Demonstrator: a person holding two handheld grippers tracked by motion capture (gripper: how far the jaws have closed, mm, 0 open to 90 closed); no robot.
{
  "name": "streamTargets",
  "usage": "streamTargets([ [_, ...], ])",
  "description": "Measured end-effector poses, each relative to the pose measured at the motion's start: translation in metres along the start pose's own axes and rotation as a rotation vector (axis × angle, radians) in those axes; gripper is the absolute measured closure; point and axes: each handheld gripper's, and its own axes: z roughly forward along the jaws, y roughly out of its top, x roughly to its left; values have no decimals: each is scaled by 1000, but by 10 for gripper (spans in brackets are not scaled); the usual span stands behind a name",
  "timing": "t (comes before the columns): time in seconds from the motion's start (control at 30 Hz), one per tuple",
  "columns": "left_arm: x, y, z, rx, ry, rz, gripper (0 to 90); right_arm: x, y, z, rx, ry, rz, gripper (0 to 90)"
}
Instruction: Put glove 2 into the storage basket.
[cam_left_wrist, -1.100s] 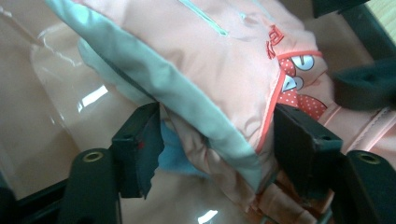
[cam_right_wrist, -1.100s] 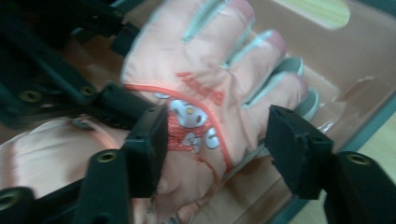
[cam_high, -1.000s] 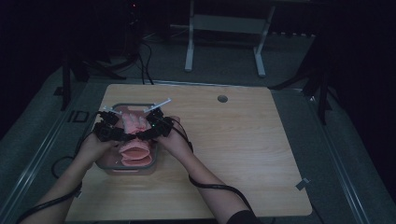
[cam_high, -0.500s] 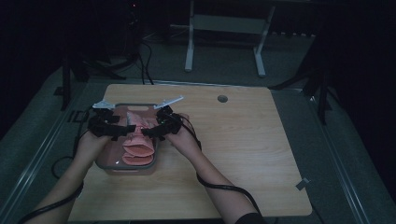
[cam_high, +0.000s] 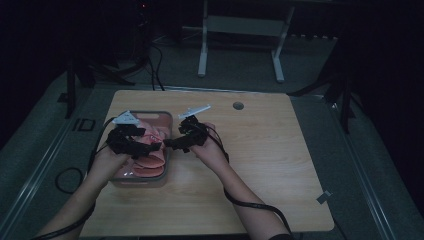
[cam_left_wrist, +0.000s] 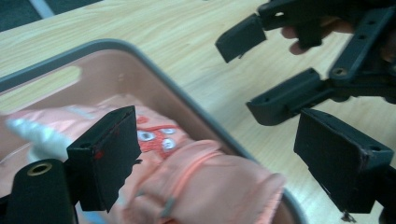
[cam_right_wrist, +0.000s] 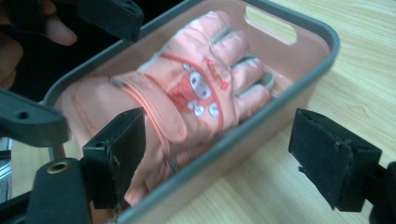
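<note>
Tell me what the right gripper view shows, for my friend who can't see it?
A pink glove with grey fingertips lies inside a grey-rimmed pink tub on a wooden table. The right gripper hangs open in front, its jaws either side of the tub's near wall, gripping nothing.

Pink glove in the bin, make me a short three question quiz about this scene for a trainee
1. True or false: the pink glove lies inside the grey-rimmed bin.
2. Multiple choice: the right gripper is A) shut on the glove, B) open with nothing between its jaws, C) pressing on the bin's rim.
3. In the high view, on which side of the wooden table does the bin stand?

Key
1. True.
2. B.
3. The left side, under the left gripper, whose jaws also stand open.
</note>
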Motion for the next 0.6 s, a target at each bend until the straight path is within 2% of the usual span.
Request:
streamTargets([
  [0.1,-6,2,1,-7,-16,8,143,-2,-5,-5,5,-4,-4,188],
  [0.17,-20,5,4,-9,-44,39,142,-6,-12,-13,3,-5,-2,185],
  [0.2,-20,5,4,-9,-44,39,143,-8,-15,-17,2,-7,0,185],
  [0.27,-29,6,5,-10,-66,59,143,-11,-21,-23,2,-9,-1,184],
  [0.33,-34,7,6,-11,-79,65,142,-11,-21,-23,2,-9,-1,184],
  [0.37,-44,8,10,-18,-99,79,142,-12,-24,-26,-5,-15,-3,186],
  [0.43,-52,8,13,-16,-115,94,143,-18,-37,-38,-11,-30,-8,186],
  [0.6,-71,10,22,-12,-154,130,143,-26,-51,-47,9,-32,-5,185],
])
